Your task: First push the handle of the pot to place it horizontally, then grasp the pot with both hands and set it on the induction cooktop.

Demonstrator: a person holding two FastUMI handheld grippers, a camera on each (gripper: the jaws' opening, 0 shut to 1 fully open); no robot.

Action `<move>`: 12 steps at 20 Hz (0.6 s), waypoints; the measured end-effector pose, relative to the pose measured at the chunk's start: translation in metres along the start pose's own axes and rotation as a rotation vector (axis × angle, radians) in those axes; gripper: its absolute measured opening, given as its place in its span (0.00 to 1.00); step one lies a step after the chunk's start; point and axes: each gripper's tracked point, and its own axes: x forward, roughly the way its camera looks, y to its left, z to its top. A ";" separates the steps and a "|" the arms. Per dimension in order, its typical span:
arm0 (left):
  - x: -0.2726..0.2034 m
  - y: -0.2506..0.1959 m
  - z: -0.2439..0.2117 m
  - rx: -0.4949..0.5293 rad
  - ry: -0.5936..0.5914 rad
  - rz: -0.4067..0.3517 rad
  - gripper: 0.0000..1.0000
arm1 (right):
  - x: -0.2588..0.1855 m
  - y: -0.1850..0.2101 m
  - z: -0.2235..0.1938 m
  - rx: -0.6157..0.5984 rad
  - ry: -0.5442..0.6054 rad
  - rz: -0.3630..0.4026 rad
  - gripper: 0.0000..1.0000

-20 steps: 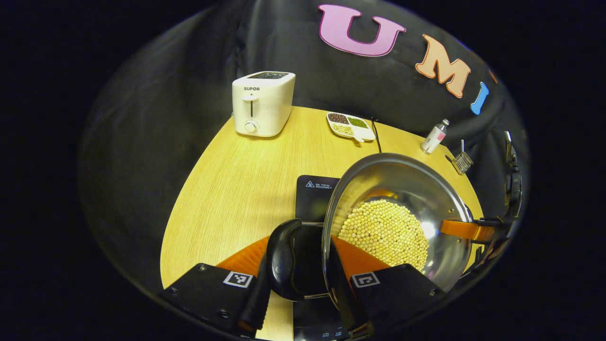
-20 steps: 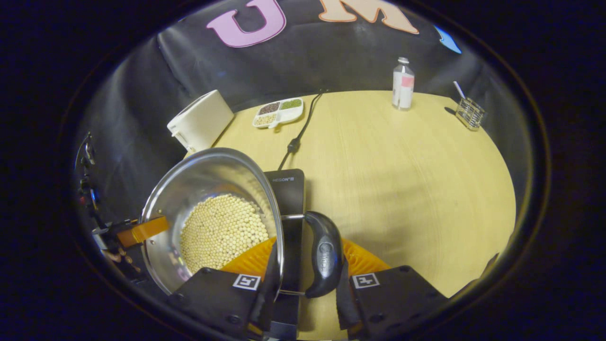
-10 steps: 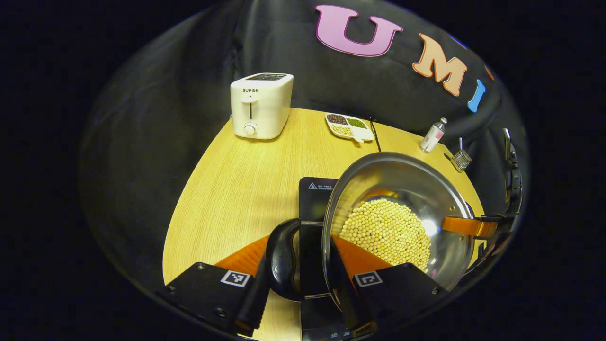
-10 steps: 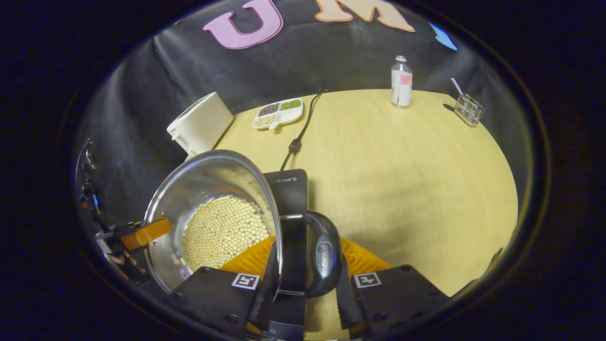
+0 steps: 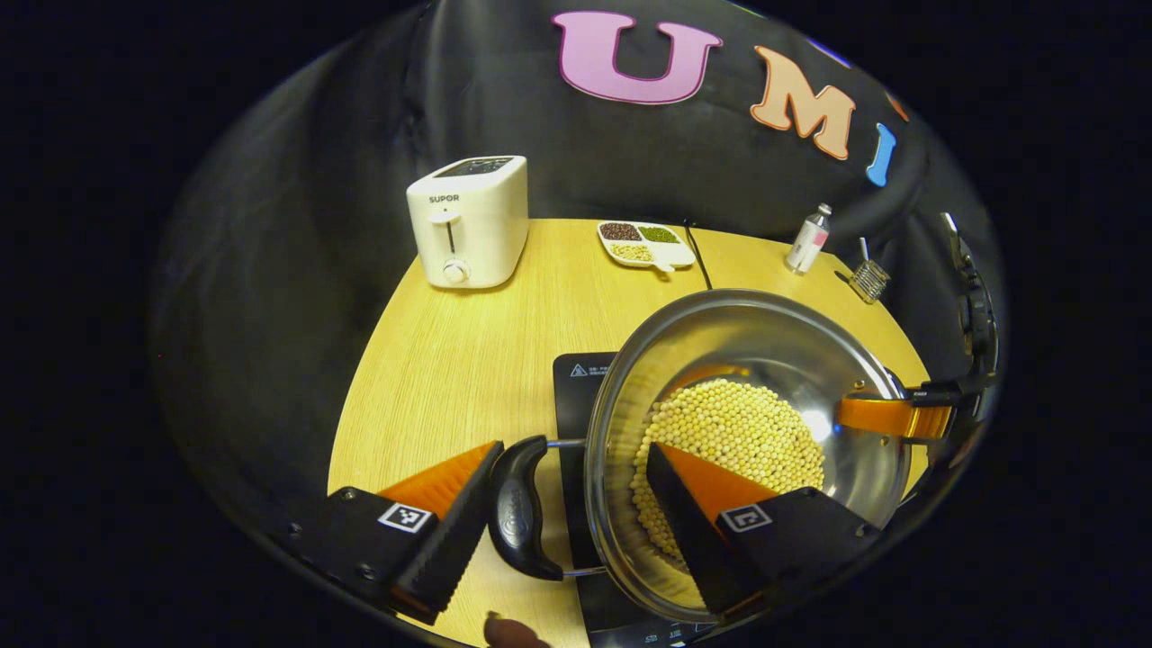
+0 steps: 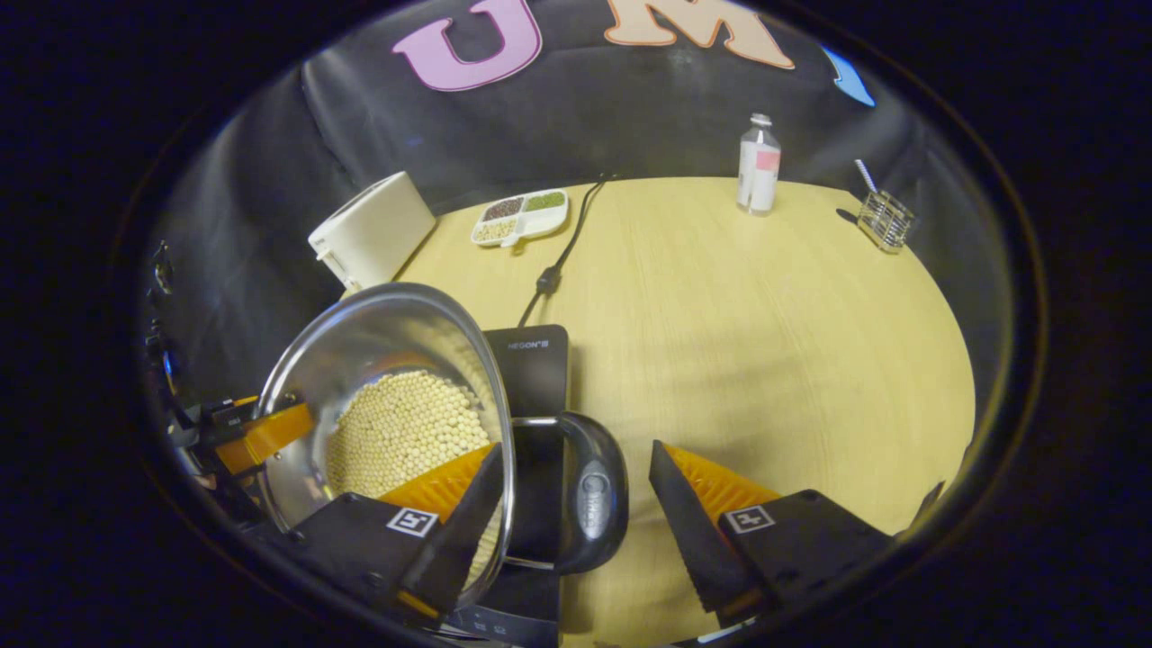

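The pot point(image 5: 747, 432) is a shiny steel bowl with pale round beans point(image 5: 738, 441) heaped in its bottom, and it sits on the black induction cooktop point(image 5: 576, 396) in the lower middle of both views. Its two black loop handles stick out level on opposite sides, so the handle-to-handle line runs across each frame — left handle point(image 5: 517, 508) at lower centre of the left gripper view, right handle point(image 6: 589, 495) at lower centre of the right gripper view.

The left gripper point(image 5: 576, 513) is spread wide: one orange finger lies outside its handle, the other reaches over the rim above the beans, neither pressing. The right gripper point(image 6: 576, 517) is equally released — its fingers straddle rim and handle with clear gaps.

A white toaster point(image 5: 468, 220) stands at the table's point(image 6: 765, 342) upper left.
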 end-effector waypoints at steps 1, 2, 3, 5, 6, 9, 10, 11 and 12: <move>0.002 0.001 0.001 -0.002 0.000 0.001 0.99 | 0.000 -0.002 -0.001 -0.003 0.002 -0.002 0.99; 0.001 0.002 -0.001 -0.007 0.006 0.008 0.98 | 0.001 -0.003 -0.001 -0.010 0.006 -0.005 0.99; 0.001 0.004 -0.001 -0.009 0.006 0.011 0.98 | 0.000 -0.002 -0.001 -0.014 0.005 -0.002 0.99; 0.000 0.003 -0.002 -0.017 0.004 0.010 0.98 | 0.000 0.001 0.001 -0.011 0.003 0.007 0.99; 0.001 0.001 -0.002 -0.020 0.004 0.004 0.98 | 0.000 0.002 0.001 -0.011 0.004 0.011 0.95; -0.001 -0.001 0.000 -0.028 -0.008 0.004 0.98 | 0.000 0.002 0.001 -0.015 0.003 0.018 0.99; 0.000 -0.001 0.000 -0.027 -0.010 0.004 0.98 | 0.000 0.003 0.002 -0.022 -0.001 0.021 0.99; 0.000 -0.001 0.001 -0.023 -0.009 0.007 0.98 | 0.000 0.002 0.002 -0.027 -0.006 0.021 0.99; -0.001 0.001 0.000 -0.017 -0.008 0.010 0.98 | 0.000 0.002 0.003 -0.032 -0.009 0.020 0.99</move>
